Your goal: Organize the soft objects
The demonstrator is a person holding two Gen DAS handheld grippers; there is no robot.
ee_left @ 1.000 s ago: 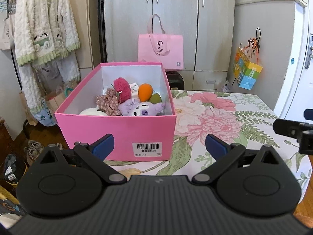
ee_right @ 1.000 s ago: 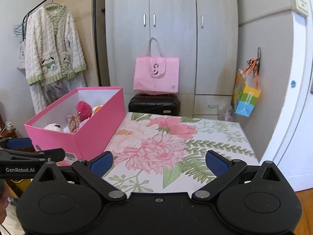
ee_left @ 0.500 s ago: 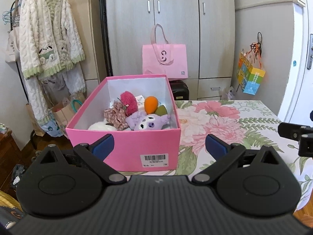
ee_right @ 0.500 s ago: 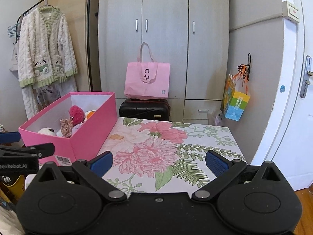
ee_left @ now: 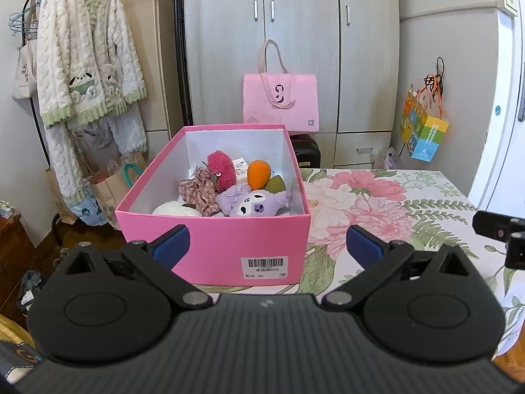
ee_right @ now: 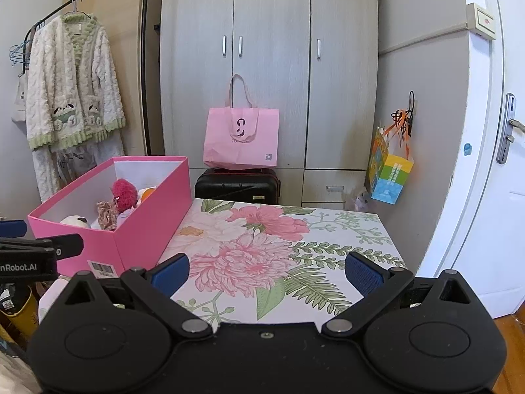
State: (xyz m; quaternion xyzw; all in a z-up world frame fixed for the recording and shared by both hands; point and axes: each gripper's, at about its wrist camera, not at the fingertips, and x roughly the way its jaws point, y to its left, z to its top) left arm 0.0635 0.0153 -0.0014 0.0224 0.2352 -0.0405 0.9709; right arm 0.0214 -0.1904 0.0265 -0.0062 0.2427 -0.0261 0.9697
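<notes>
Jaws spread wide on both my left gripper (ee_left: 266, 242) and right gripper (ee_right: 266, 270) — nothing held; pink box (ee_left: 213, 246) of plush toys (ee_left: 252, 202) sits on the bench (ee_right: 295, 239).

One pink box (ee_left: 226, 249) is counted on the desk (ee_left: 387, 203). Six soft items are seen inside it: one magenta plush (ee_left: 222, 170), one orange plush (ee_left: 259, 174), one green piece (ee_left: 276, 184), one purple plush (ee_left: 252, 202), one floral scrunchie (ee_left: 198, 190), one white plush (ee_left: 175, 210). One white card (ee_left: 240, 164) is noted behind them. Two pink bags... corrected: one pink tote (ee_left: 280, 101), one colourful gift bag (ee_left: 423, 129), one suitcase (ee_right: 238, 185).
</notes>
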